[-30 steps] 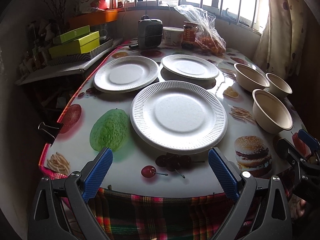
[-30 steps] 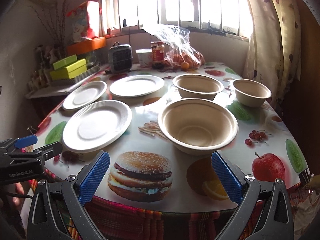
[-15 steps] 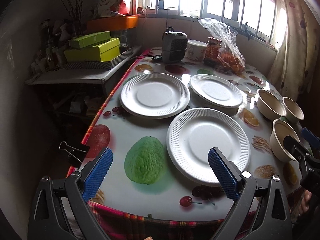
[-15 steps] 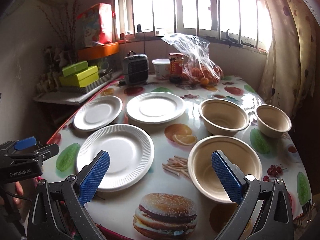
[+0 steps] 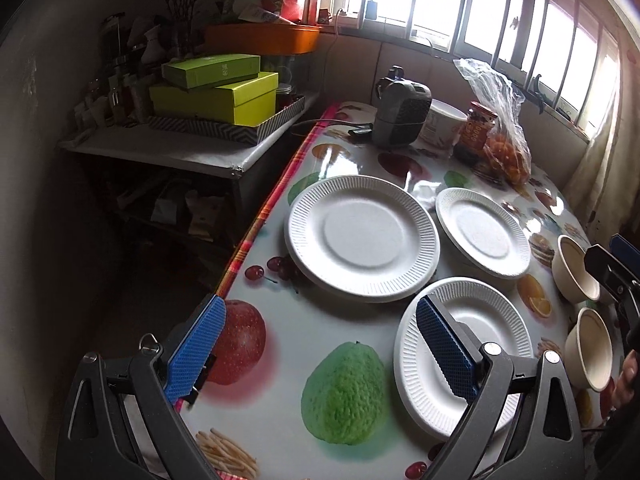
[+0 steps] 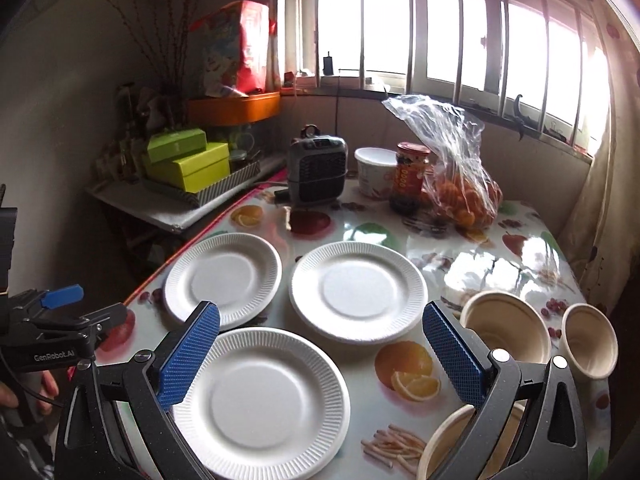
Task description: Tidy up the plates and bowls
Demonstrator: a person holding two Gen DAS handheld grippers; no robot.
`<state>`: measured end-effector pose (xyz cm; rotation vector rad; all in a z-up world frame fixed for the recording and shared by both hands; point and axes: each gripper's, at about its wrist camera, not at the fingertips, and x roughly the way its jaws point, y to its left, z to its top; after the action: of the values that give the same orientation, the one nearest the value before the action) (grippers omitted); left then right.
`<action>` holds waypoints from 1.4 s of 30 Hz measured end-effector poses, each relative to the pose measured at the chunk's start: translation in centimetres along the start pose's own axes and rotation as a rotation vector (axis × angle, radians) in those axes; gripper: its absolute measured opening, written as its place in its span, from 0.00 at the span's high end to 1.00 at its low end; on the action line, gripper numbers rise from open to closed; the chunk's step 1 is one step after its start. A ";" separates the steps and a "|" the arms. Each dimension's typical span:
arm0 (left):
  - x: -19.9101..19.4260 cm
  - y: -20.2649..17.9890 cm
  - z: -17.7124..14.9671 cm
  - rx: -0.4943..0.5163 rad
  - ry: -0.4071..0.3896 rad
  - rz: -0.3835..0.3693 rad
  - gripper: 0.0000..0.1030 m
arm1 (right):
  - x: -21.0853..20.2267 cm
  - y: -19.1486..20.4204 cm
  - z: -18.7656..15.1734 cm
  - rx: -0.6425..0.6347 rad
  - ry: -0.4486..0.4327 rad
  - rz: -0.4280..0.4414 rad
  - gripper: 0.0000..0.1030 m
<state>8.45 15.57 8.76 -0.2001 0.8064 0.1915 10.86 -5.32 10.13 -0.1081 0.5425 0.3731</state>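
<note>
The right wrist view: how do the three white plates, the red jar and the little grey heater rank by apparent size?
1. Nearest plate, likely because it is closest.
2. Middle plate.
3. Left plate. All three plates may really match.
4. Grey heater.
5. Red jar, smallest, though both stand far back.

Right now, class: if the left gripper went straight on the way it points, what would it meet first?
Probably the far-left paper plate; the open left gripper points at it over bare tablecloth. Depth is uncertain.

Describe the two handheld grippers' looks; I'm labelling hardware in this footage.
Both grippers, left gripper and right gripper, have black plastic frames with triangular cut-outs, silver screws and blue ridged pads. The right wrist view shows the left unit's side with white "GenRobot.AI" lettering, a blue tab and a black cable.
</note>
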 end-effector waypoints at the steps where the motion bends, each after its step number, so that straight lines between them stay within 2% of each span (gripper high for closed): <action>1: 0.3 0.3 0.4 -0.003 0.003 -0.003 0.06 | 0.5 0.1 0.6 -0.004 0.002 0.007 0.00; 6: 1.6 1.5 2.1 -0.019 0.014 0.005 0.06 | 3.2 0.4 3.1 -0.030 0.042 0.055 0.01; 8: 1.9 1.9 2.8 -0.024 0.015 0.000 0.06 | 4.0 0.9 4.2 -0.065 0.044 0.055 0.01; 10: 2.1 2.3 3.5 -0.031 0.013 -0.008 0.07 | 4.7 1.5 5.5 -0.097 0.046 0.090 0.01; 15: 2.6 3.5 5.3 -0.057 0.002 -0.007 0.08 | 7.4 2.4 8.6 -0.098 0.063 0.142 0.02; 19: 3.7 4.5 6.0 -0.080 0.028 -0.009 0.10 | 10.4 3.2 10.0 -0.092 0.118 0.188 0.07; 21: 4.3 4.8 6.0 -0.082 0.044 -0.004 0.10 | 11.9 3.6 10.0 -0.107 0.141 0.198 0.08; 24: 5.6 5.0 5.8 -0.095 0.072 -0.007 0.21 | 14.4 4.2 9.5 -0.152 0.181 0.203 0.15; 28: 7.3 5.0 5.1 -0.107 0.119 -0.036 0.22 | 17.5 4.4 8.3 -0.159 0.262 0.220 0.22; 31: 8.5 4.9 4.8 -0.112 0.156 -0.061 0.32 | 18.8 4.3 7.6 -0.173 0.291 0.223 0.25; 40: 11.2 4.6 4.5 -0.130 0.219 -0.078 0.33 | 22.4 4.1 6.6 -0.170 0.388 0.238 0.34; 42: 11.6 4.6 4.4 -0.130 0.237 -0.079 0.38 | 22.8 4.2 6.4 -0.165 0.394 0.247 0.37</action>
<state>18.24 22.21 2.73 -0.3819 1.0205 0.1476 30.42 7.04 3.69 -0.2791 0.9178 0.6442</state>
